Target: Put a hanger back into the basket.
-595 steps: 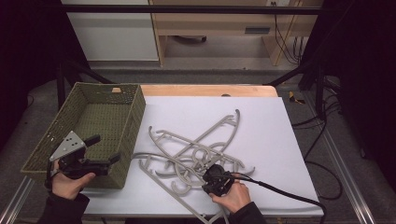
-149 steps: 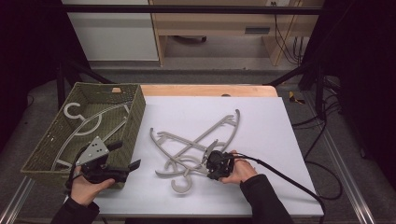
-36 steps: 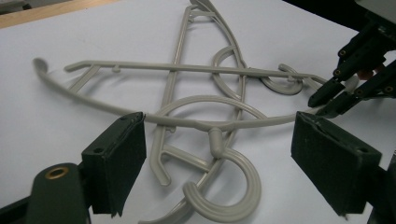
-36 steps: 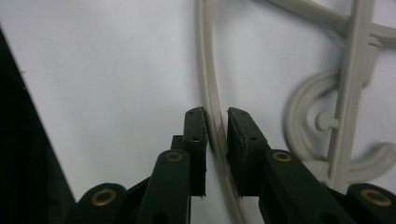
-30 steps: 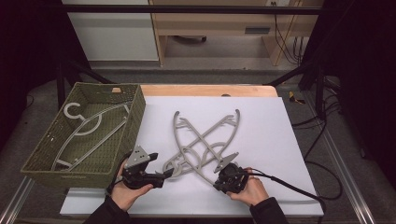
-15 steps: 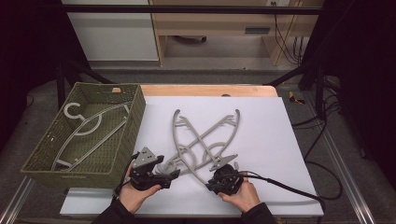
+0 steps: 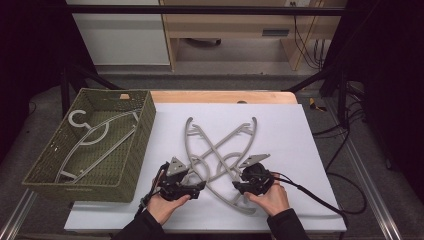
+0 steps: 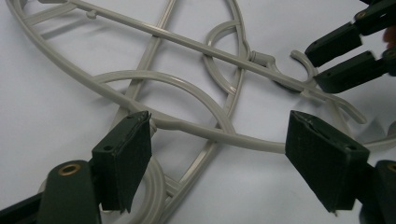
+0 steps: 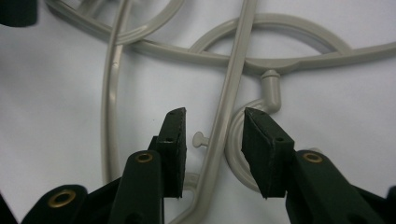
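Grey plastic hangers [image 7: 220,145] lie crossed on the white table top [image 7: 300,135]. One more grey hanger [image 7: 95,135] lies inside the green woven basket [image 7: 146,125] at the left. My left gripper [image 7: 200,186] is at the near left end of the crossed hangers. Its jaws stand wide open astride a curved hanger arm [image 8: 196,130], left gripper [image 8: 219,135]. My right gripper [image 7: 237,187] faces it from the right. It is open, with a straight hanger bar [image 9: 224,116] running between the pads without a grip, right gripper [image 9: 212,116]. A small hook [image 9: 273,91] lies just beyond the right pad.
The basket fills the table's left side, its near corner close to my left hand [image 7: 160,207]. A black cable [image 7: 320,200] trails right from the right gripper. A wooden strip [image 7: 220,96] borders the table's far edge. Bare white surface lies to the right of the hangers.
Since the oldest frame one hanger has come to lie in the basket. Over the last second my left gripper has slid right up to the crossed hangers. The right gripper has barely shifted.
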`<action>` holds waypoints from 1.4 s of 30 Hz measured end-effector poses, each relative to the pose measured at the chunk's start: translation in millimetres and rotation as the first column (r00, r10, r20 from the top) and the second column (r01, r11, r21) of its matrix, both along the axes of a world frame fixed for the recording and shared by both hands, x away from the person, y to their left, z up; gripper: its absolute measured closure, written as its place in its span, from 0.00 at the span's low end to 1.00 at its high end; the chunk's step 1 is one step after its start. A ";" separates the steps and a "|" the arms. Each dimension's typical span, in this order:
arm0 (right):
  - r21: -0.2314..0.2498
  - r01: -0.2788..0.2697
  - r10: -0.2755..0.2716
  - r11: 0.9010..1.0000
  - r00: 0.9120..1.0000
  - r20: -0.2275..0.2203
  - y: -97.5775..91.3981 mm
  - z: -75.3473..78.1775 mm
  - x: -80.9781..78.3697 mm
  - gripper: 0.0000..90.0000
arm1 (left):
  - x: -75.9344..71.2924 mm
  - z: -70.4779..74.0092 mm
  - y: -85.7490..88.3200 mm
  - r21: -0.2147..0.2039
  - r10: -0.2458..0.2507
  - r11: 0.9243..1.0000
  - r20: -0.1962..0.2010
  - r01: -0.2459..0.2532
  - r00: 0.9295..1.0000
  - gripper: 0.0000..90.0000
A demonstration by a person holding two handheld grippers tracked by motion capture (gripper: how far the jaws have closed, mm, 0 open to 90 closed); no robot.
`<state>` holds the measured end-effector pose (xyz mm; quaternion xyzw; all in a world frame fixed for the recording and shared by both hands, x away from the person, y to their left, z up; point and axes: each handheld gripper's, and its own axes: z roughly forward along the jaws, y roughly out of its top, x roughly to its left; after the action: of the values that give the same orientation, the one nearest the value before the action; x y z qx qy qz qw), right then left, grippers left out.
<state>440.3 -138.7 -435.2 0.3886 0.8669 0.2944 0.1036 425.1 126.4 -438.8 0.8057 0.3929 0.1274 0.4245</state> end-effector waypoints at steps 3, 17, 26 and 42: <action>-0.014 0.022 -0.023 1.000 0.999 -0.043 4.4 -8.4 3.3 0.68 | -1.0 -0.7 5.3 -0.005 0.009 1.000 0.000 -0.009 1.000 0.25; -0.010 0.062 -0.062 0.998 0.990 -0.128 1.6 -16.4 1.1 0.81 | -6.1 1.3 21.6 -0.015 0.027 1.000 0.008 -0.027 1.000 0.25; 0.021 0.094 -0.090 0.995 0.985 -0.149 4.5 -13.6 -17.7 0.89 | -7.7 -2.7 20.8 -0.011 0.030 0.999 -0.006 -0.030 1.000 0.26; 0.045 0.046 -0.041 0.998 0.993 -0.110 5.0 -15.4 -27.8 0.76 | -15.1 -9.8 5.4 0.015 0.019 1.000 -0.037 -0.018 0.999 0.33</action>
<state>412.5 -133.7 -450.7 0.4252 0.8554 0.2908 0.0534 410.0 131.8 -448.6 0.8073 0.4073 0.1193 0.4100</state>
